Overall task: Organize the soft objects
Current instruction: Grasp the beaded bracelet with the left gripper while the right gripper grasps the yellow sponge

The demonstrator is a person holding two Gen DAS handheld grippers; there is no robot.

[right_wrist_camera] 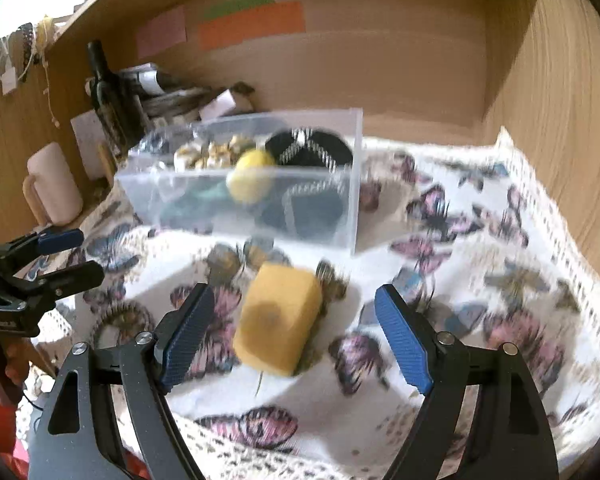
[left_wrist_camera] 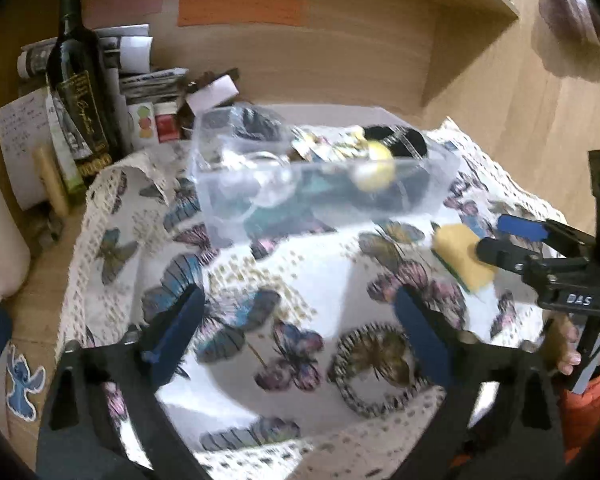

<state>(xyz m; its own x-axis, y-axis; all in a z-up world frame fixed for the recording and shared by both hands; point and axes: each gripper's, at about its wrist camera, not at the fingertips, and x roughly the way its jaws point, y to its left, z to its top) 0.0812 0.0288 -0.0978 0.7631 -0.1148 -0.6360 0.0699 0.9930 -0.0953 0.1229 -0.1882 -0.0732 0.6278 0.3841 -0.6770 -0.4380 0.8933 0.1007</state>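
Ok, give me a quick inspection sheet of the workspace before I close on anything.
Surface: white butterfly-print cloth over a wooden desk.
Job's things: yellow rectangular sponge lying on the cloth; clear plastic bin behind it, already holding a yellow ball and dark items.
Clutter: dark glass wine bottle, stacked papers, pink mug.
Grippers: right gripper open, fingers either side of the sponge; left gripper open, empty.
Cables: nothing seen.
Surroundings: wooden back panel with orange and green sticky notes.
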